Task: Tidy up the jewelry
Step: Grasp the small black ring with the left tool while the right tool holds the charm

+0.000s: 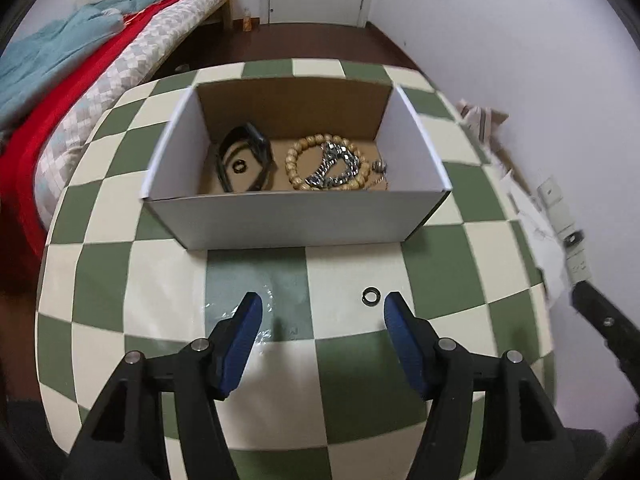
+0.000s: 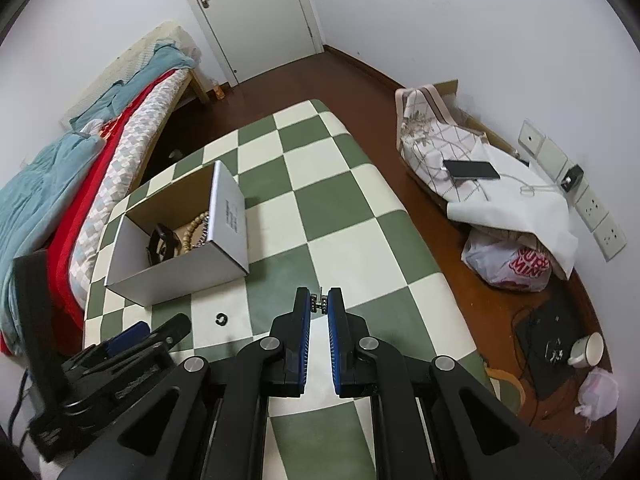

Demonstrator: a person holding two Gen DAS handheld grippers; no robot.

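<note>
Right gripper (image 2: 319, 307) clenched on small metal trinket (image 2: 319, 305); left gripper (image 1: 323, 312) released beside black ring (image 1: 370, 295) on worktop (image 1: 352, 372). Advice: carry trinket over box (image 1: 296, 216) rim, release low.

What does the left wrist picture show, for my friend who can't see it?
An open claw hovers over a green and cream checkered table, with a small black ring lying just inside its right-hand finger. Behind it stands a white cardboard box holding a wooden bead bracelet, a silver chain and a black band.
</note>
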